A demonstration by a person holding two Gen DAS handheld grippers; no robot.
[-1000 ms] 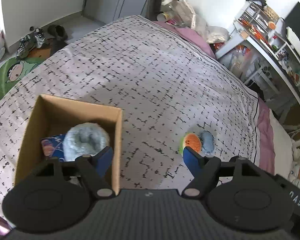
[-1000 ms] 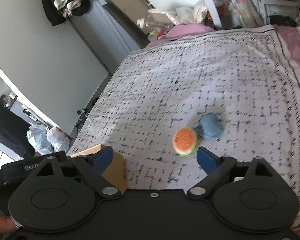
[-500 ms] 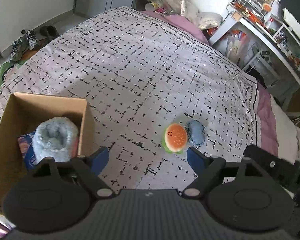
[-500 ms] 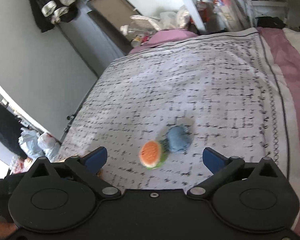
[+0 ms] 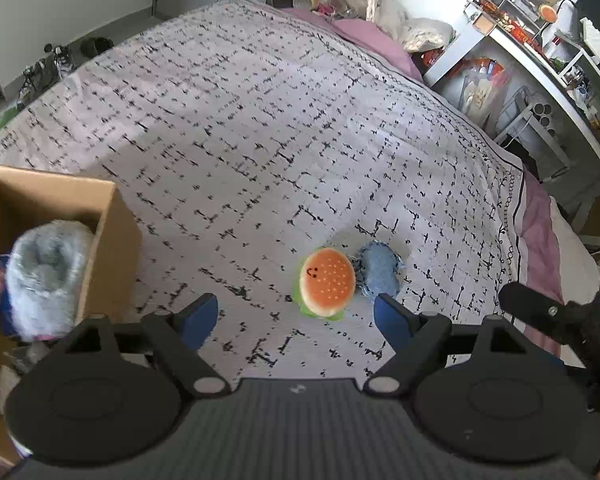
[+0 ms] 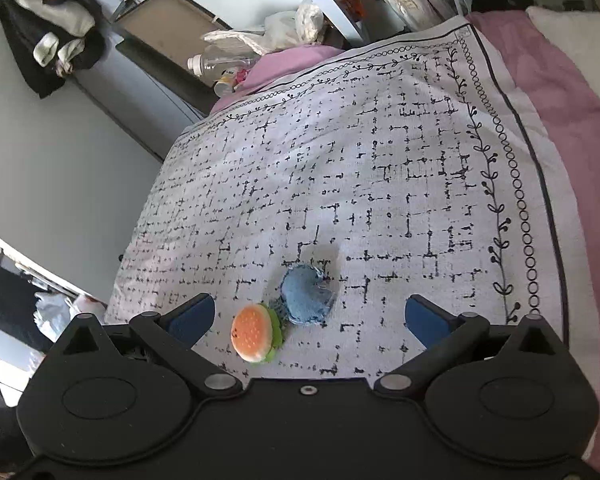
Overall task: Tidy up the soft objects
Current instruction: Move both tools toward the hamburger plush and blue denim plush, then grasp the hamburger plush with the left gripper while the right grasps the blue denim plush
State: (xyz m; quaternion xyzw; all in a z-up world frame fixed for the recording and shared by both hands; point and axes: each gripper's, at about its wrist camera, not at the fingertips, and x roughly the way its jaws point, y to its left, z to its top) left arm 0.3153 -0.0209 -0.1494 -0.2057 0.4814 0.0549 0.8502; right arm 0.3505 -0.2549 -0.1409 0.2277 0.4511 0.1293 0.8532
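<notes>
Messy bedroom, with a bed (image 5: 260, 120) under a white spread covered in black dashes, cluttered shelves off at 2 o'clock in the left wrist view. What's changed over the last second: both grippers have swung away from the cardboard box (image 5: 112, 240) and in toward the two toys left out on the bed. The box has slid over to 9 o'clock in the left view, with a fluffy grey-blue plush (image 5: 44, 272) already sitting inside. The burger plush (image 5: 327, 282) and the blue denim plush (image 5: 378, 274) touching it now sit just ahead of the left hand-held gripper (image 5: 296, 316), whose jaws have gone a bit wider and hold nothing. The right hand-held gripper (image 6: 308, 318) has opened right up, also empty, with both toys between its fingertips in its own view, burger at about 7 o'clock from the denim one. My guess is the next pickup's coming, one toy each.
</notes>
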